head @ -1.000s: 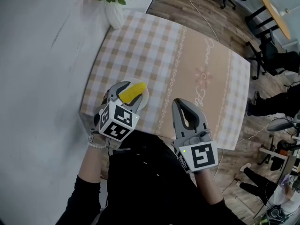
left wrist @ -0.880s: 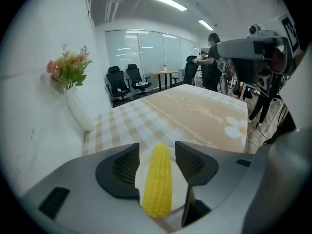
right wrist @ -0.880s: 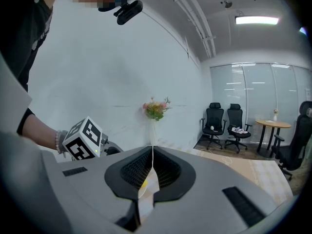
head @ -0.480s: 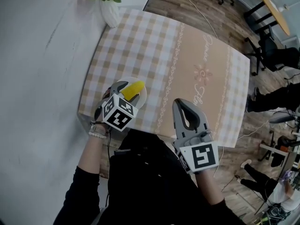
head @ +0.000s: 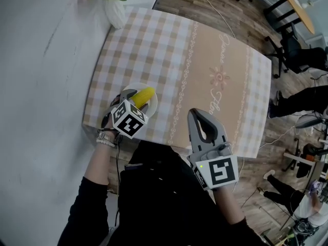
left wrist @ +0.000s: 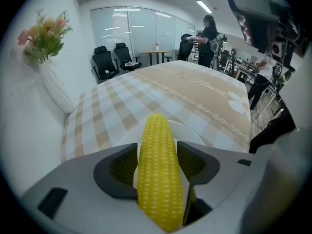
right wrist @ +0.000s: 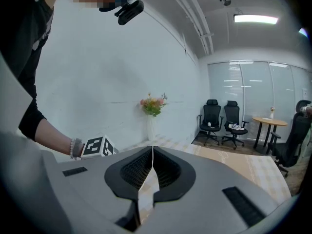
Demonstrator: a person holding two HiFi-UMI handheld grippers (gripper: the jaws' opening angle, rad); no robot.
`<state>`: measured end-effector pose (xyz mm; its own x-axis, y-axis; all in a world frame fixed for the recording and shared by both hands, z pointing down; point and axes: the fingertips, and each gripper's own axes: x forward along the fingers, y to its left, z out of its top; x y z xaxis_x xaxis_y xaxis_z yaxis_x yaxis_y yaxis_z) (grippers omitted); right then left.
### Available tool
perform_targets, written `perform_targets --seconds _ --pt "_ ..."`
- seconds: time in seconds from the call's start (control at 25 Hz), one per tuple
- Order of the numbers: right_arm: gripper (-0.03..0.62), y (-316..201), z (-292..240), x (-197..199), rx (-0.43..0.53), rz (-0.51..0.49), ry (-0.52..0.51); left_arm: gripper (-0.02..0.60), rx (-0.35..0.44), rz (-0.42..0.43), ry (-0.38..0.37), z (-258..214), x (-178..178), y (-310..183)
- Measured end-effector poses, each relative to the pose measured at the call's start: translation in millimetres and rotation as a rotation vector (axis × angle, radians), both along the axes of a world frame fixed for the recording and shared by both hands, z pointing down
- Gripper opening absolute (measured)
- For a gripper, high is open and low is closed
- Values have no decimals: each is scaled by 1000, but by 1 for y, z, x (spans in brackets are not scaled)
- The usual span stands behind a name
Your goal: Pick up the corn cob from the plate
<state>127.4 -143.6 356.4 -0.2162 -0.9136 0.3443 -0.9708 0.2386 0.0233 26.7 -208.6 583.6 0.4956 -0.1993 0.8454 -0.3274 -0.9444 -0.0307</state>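
Observation:
A yellow corn cob (head: 143,96) lies on a small white plate (head: 134,86) near the table's front left corner. My left gripper (head: 139,101) points steeply down over the plate with its jaws spread wide. In the left gripper view the corn cob (left wrist: 157,169) runs lengthwise between the two dark pads (left wrist: 119,167), close to both, and the plate (left wrist: 191,133) shows behind it. I see no pad pressing on it. My right gripper (head: 198,113) hangs over the table's front edge, shut and with nothing in it (right wrist: 152,152).
The table wears a beige checked cloth (head: 169,55). A white vase of flowers (head: 114,6) stands at its far left corner by the wall. Office chairs (head: 292,50) and a person's legs (head: 302,99) are off to the right, beyond the table.
My left gripper has sunk toward the plate, so the corn cob now sits deeper between its jaws. The right gripper has stayed put.

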Motion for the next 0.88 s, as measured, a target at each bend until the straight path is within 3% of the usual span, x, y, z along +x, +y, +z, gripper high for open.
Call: perform_targets --seconds 0.24,0.48,0.88 --pt "43 1 -1 -3 0 -3 2 250 -33 12 -3 7 3 0" --pt "43 3 -1 -5 -5 -5 4 250 -108 -11 41 7 2 1" --pt "43 2 1 -7 -7 -12 7 250 -96 4 64 7 1 1"
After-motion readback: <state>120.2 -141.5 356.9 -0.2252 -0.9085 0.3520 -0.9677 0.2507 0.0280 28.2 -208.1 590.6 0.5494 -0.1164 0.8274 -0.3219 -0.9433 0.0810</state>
